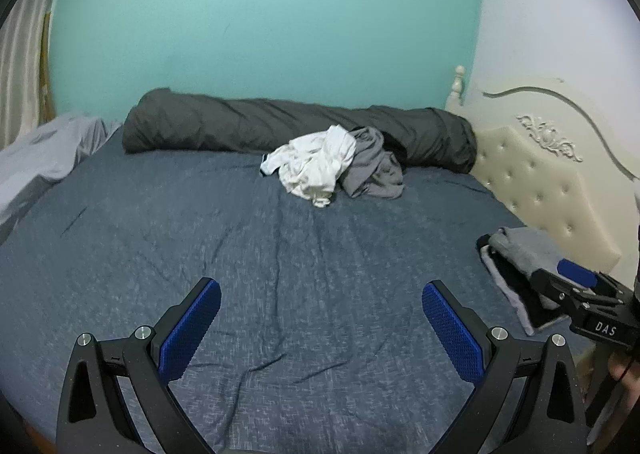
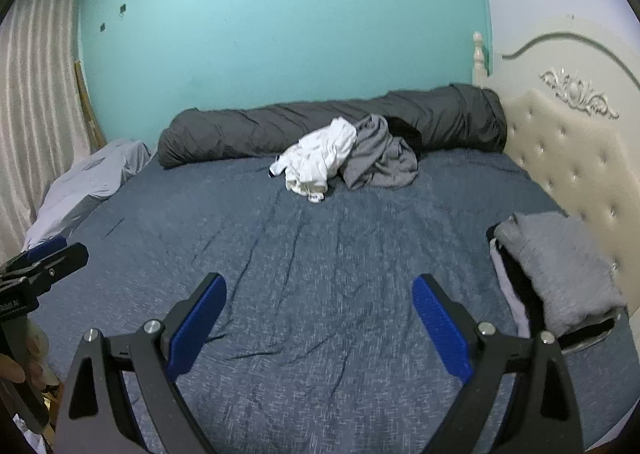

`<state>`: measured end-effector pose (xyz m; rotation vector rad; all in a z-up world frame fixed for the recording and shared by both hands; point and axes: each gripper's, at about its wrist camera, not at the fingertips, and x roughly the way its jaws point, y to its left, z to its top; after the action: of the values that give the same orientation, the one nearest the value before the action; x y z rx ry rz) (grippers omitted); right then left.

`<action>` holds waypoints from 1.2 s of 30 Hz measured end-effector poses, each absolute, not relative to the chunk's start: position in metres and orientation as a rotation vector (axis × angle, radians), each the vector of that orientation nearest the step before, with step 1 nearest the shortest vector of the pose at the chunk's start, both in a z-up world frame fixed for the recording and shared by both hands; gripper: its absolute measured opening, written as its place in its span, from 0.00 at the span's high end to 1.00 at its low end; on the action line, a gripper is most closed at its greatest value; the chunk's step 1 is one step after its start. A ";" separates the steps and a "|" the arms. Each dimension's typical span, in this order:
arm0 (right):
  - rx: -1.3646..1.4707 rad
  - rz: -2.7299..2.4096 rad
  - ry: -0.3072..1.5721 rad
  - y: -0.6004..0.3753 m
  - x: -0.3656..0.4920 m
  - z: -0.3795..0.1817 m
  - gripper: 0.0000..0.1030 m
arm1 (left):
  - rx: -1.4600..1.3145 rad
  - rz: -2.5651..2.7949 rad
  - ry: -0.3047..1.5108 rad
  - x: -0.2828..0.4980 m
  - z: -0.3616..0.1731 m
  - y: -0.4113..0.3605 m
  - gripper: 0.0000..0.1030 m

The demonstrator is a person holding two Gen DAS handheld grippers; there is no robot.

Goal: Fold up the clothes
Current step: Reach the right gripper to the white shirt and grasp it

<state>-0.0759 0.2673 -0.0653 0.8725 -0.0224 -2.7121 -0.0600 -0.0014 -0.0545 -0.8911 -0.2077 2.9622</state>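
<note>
A crumpled white garment (image 1: 314,163) (image 2: 316,159) and a crumpled grey garment (image 1: 374,167) (image 2: 378,157) lie together at the far side of the bed, against a rolled dark duvet. A folded stack with a grey top piece (image 1: 516,258) (image 2: 560,266) sits at the right, by the headboard. My left gripper (image 1: 321,296) hovers open above bare blue sheet, holding nothing. My right gripper (image 2: 319,290) is also open and empty over the sheet. The right gripper's body shows at the right edge of the left wrist view, beside the folded stack.
The blue bed sheet (image 1: 240,254) (image 2: 320,254) fills the foreground. A rolled dark grey duvet (image 1: 260,125) (image 2: 280,125) lies along the teal wall. A pale bedcover (image 1: 44,153) (image 2: 88,181) is bunched at the left. A cream tufted headboard (image 1: 536,181) (image 2: 572,157) borders the right.
</note>
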 end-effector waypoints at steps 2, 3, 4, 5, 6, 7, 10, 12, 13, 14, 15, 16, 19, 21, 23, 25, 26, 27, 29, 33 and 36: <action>0.900 -2.702 -0.023 0.264 -0.086 -0.078 0.08 | -0.912 2.963 -0.228 -0.073 -0.069 -0.009 0.00; 0.906 -2.696 -0.017 0.261 -0.093 -0.084 0.08 | -0.927 2.966 -0.236 -0.081 -0.078 -0.013 0.00; 0.912 -2.691 -0.008 0.259 -0.099 -0.090 0.08 | -0.942 2.971 -0.242 -0.089 -0.087 -0.018 0.00; 0.919 -2.686 0.000 0.256 -0.106 -0.097 0.08 | -0.950 2.976 -0.246 -0.095 -0.094 -0.021 0.00; 0.926 -2.681 0.007 0.253 -0.114 -0.103 0.08 | -0.958 2.981 -0.249 -0.101 -0.102 -0.025 0.00; 0.933 -2.676 0.014 0.251 -0.121 -0.110 0.08 | -0.966 2.984 -0.256 -0.108 -0.110 -0.028 0.00; 0.959 -2.657 0.029 0.241 -0.144 -0.129 0.08 | -0.985 2.984 -0.289 -0.130 -0.133 -0.039 0.00; 0.974 -2.647 0.039 0.235 -0.162 -0.142 0.08 | -0.997 2.990 -0.314 -0.146 -0.150 -0.047 0.00; 0.984 -2.641 0.044 0.232 -0.171 -0.149 0.08 | -1.003 2.995 -0.328 -0.153 -0.157 -0.052 0.00; 0.994 -2.635 0.049 0.229 -0.180 -0.155 0.08 | -1.010 3.002 -0.351 -0.161 -0.166 -0.057 0.00; 1.004 -2.632 0.049 0.226 -0.190 -0.162 0.08 | -1.019 3.004 -0.386 -0.168 -0.176 -0.062 0.00; 1.014 -2.632 0.046 0.224 -0.199 -0.170 0.08 | -1.034 3.000 -0.431 -0.176 -0.188 -0.069 0.00; 1.039 -2.628 0.043 0.217 -0.226 -0.191 0.08 | -1.074 2.987 -0.534 -0.193 -0.217 -0.084 0.00; 1.055 -2.623 0.046 0.211 -0.244 -0.206 0.08 | -1.105 2.981 -0.588 -0.202 -0.235 -0.095 0.00; 1.053 -2.616 0.058 0.204 -0.264 -0.217 0.08 | -1.130 2.974 -0.626 -0.212 -0.250 -0.103 0.00; 1.050 -2.616 0.077 0.198 -0.285 -0.225 0.08 | -1.148 2.980 -0.627 -0.220 -0.261 -0.110 0.00; 1.054 -2.614 0.075 0.196 -0.298 -0.228 0.08 | -1.154 2.981 -0.628 -0.223 -0.266 -0.113 0.00; 1.056 -2.616 0.071 0.194 -0.309 -0.230 0.08 | -1.155 2.981 -0.632 -0.226 -0.269 -0.117 0.00; 1.054 -2.621 0.059 0.190 -0.330 -0.233 0.08 | -1.156 2.995 -0.656 -0.229 -0.275 -0.125 0.00; 1.037 -2.603 0.056 0.171 -0.378 -0.234 0.08 | -1.154 3.009 -0.780 -0.238 -0.285 -0.151 0.00; 1.003 -2.605 0.086 0.156 -0.412 -0.237 0.08 | -1.133 3.018 -0.847 -0.245 -0.288 -0.168 0.00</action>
<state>-0.4118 0.1559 -0.2368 1.0028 0.0859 -2.6046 -0.2452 -0.1676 -0.2879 -1.1326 -0.8468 3.0178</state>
